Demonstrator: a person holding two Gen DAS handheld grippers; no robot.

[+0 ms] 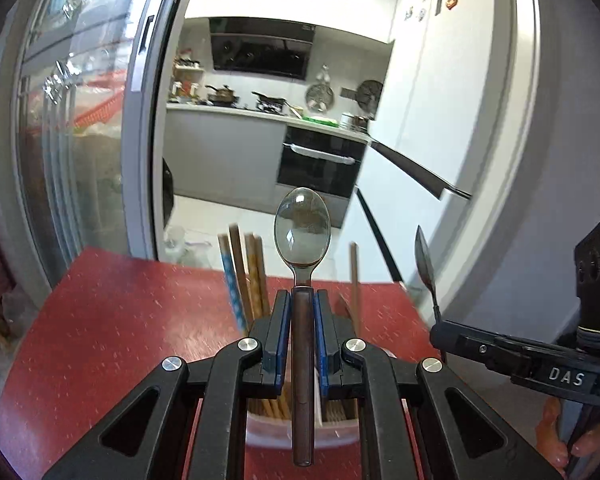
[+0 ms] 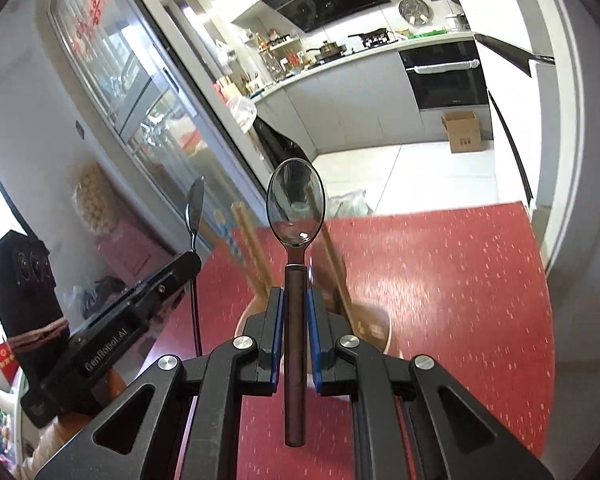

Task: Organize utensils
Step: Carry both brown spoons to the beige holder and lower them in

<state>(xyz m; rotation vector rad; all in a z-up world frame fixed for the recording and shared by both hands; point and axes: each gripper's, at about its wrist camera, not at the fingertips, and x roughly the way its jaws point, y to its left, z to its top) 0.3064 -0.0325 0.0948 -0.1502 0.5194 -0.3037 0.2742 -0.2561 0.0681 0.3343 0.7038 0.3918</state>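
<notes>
Steel spoon [image 1: 302,232], brown handle, bowl up, clamped in the left gripper [image 1: 302,322] above a pale holder [image 1: 260,434] of chopsticks [image 1: 246,276]. Second spoon [image 2: 295,208], same make, clamped in the right gripper [image 2: 296,316]. Holder stands on a red speckled table [image 2: 460,280].

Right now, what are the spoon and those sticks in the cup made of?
Left spoon: shiny metal bowl, mirror reflections; dark brown handle, maybe wood or plastic. The right gripper's spoon looks the same. Chopsticks: probably wood or bamboo, tan and matte; one carries a blue pattern.
</notes>
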